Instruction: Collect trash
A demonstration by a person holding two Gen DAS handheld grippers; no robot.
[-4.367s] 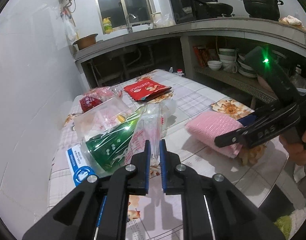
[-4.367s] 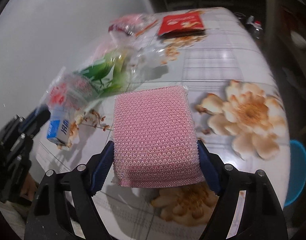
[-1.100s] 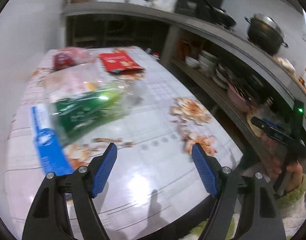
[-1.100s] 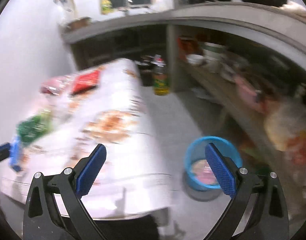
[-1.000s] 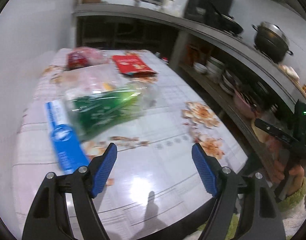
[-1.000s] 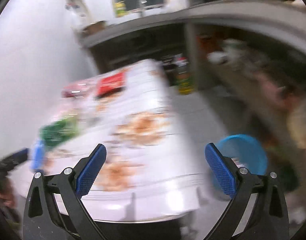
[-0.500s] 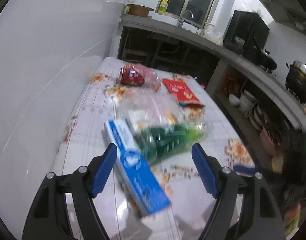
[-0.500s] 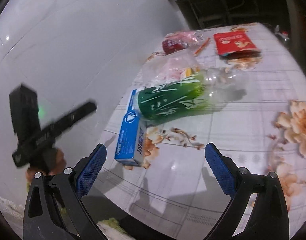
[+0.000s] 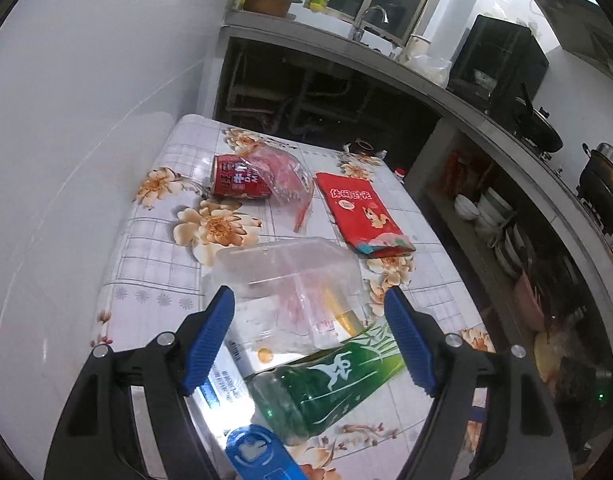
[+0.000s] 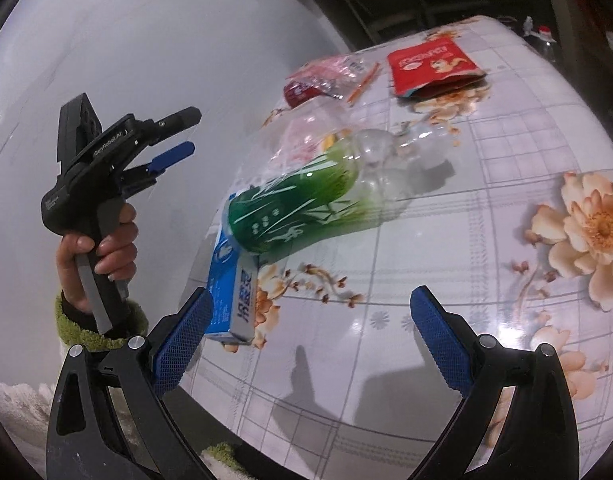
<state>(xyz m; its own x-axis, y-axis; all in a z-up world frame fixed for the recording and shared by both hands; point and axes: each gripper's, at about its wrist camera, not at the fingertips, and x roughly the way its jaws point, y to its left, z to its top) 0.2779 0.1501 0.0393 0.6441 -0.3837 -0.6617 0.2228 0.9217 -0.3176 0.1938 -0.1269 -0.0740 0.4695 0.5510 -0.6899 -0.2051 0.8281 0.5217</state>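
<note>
Trash lies on the floral tablecloth (image 9: 154,264): a green-labelled plastic bottle (image 9: 330,376) (image 10: 306,204) on its side, a blue and white carton (image 9: 262,456) (image 10: 232,288) under its base, a clear plastic box (image 9: 286,276), a red can (image 9: 238,180) in a clear bag and a red snack packet (image 9: 360,212) (image 10: 432,66). My left gripper (image 9: 310,336) hangs open above the clear box and bottle, holding nothing; in the right wrist view it (image 10: 178,136) is off the table's left edge in a hand. My right gripper (image 10: 310,336) stands open over the near tabletop, empty.
A white wall (image 9: 86,100) runs along the table's left side. Behind it a concrete counter (image 9: 346,56) carries a sink, a black appliance and pots; shelves (image 9: 502,216) on the right hold bowls. A fuzzy green cuff (image 10: 102,328) covers the left wrist.
Both grippers have swung back toward the trash pile. The left came in over the clear box and bottle. The right turned from the floor and blue bin to the table. Both stayed open.
</note>
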